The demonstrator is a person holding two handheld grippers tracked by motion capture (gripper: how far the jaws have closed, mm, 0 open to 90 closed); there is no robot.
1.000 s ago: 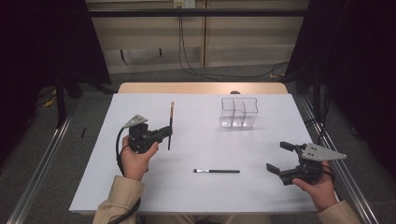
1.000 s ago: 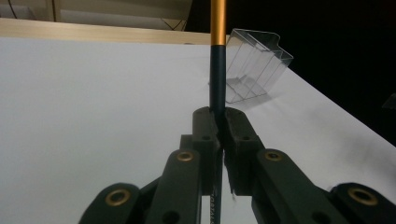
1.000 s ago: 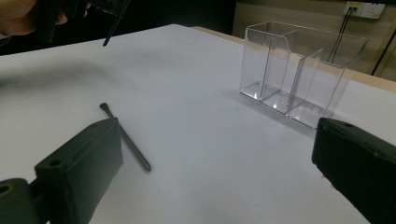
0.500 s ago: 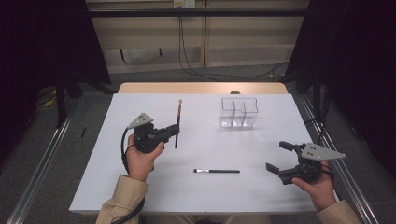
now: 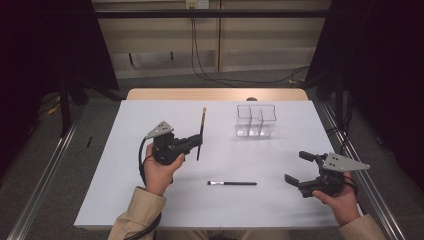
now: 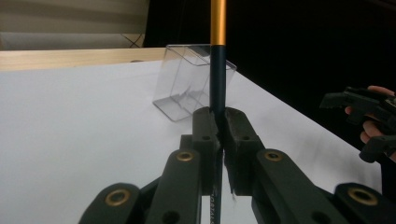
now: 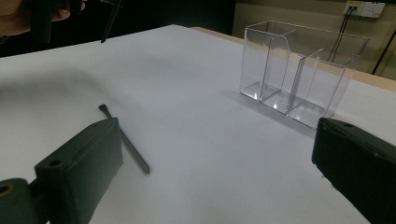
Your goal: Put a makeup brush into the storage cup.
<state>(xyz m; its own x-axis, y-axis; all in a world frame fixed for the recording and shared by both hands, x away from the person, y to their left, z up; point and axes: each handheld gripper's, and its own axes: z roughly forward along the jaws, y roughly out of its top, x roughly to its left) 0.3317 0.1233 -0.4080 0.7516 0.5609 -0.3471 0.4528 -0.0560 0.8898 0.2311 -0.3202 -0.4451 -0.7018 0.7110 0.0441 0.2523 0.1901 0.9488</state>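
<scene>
My left gripper is shut on a dark-handled brush with a gold band. It holds the brush nearly upright above the white table, left of centre. A clear organizer with several compartments stands toward the back, to the right of the held brush. A second thin dark brush lies flat near the front middle. My right gripper hovers at the front right with its jaws wide open and nothing between them, just right of the lying brush.
The white table has a wooden edge at the back. Metal rails run along both sides of the table on the floor. Cables hang down the back wall.
My left gripper has carried the upright brush to the right, toward the organizer. The right gripper and the lying brush have kept still.
</scene>
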